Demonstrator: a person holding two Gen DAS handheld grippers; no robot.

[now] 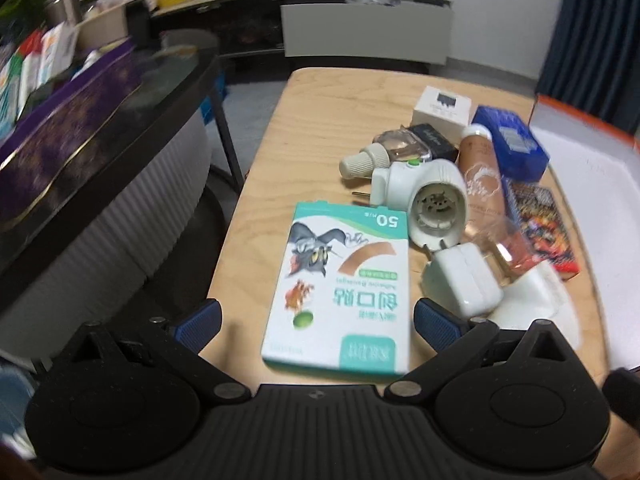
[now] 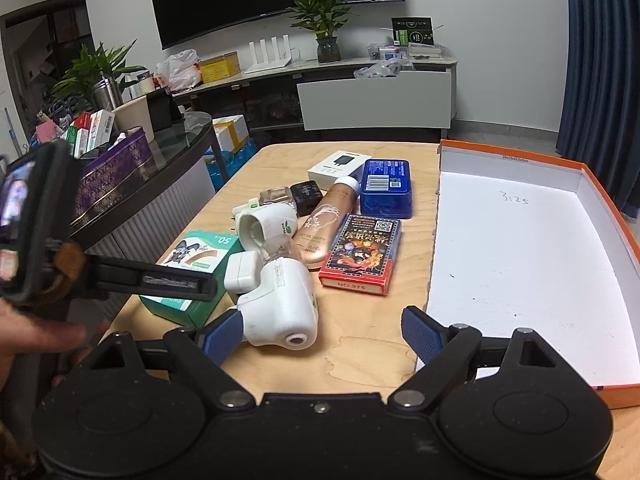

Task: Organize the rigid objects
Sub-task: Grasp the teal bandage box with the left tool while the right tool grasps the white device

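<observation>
Cluttered pile of small rigid items on a light wooden surface [image 2: 360, 344], waiting to be sorted into an empty orange-rimmed cardboard box lid [image 2: 520, 264] lying just right of the pile. Nearest the left hand-held gripper [image 1: 318, 316]: a teal-and-white adhesive bandage box [image 1: 340, 292] with a cartoon cat, marked "50" and Chinese characters, lying flat between wide-open jaws, pads not touching it. Beside it, touching one another: a white plug adapter [image 1: 464, 284], a white plug-in mosquito repeller [image 1: 428, 204], a clear liquid refill bottle [image 1: 384, 152], a bronze tube [image 1: 480, 176], a blue tin [image 2: 386, 188], a small black box [image 2: 306, 196], a white charger box [image 2: 340, 168], and a red card pack [image 2: 360, 260] printed "NO. 975". Second white repeller unit [image 2: 280, 304] lying close by the left finger of the right hand-held gripper [image 2: 322, 332], contact hard to judge; jaws fully spread, holding nothing. Handwritten "3:25" readable on the white floor of the lid. Nothing placed in the lid yet, so sorting apparently at its start, with the first pick being lined up. Likely next: lowering the left jaws round the bandage box and closing across its narrow width, then carrying it over the pile to the lid.
</observation>
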